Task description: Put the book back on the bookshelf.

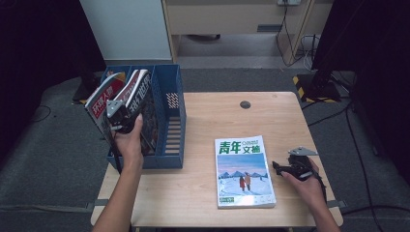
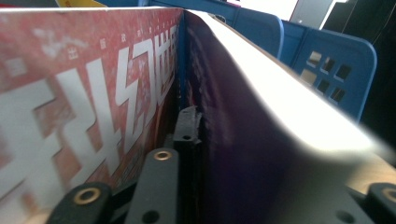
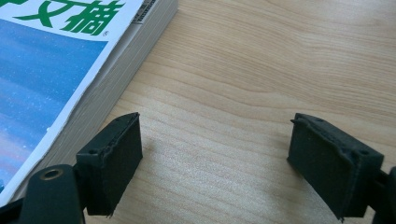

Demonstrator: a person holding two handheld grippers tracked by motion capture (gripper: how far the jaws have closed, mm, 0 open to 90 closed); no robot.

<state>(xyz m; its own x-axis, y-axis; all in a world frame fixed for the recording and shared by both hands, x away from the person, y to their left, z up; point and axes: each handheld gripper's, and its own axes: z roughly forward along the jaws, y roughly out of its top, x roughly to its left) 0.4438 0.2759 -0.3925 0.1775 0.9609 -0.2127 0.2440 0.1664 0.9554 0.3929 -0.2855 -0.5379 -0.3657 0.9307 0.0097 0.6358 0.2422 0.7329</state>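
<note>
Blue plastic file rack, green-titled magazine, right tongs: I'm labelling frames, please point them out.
Blue plastic file rack (image 1: 175, 121), high view, right side wall.
Green-titled magazine (image 1: 243, 166), high view, cover middle.
Right tongs (image 3: 215, 163), right gripper view, midway between open jaws.

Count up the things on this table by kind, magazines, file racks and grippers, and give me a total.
Magazines: 3 (red-covered magazine and dark-covered magazine in the rack, green-titled snow-scene magazine flat on the table)
Blue plastic file rack: 1
Handheld grippers: 2 (left gripper, right gripper)
Total: 6
</note>
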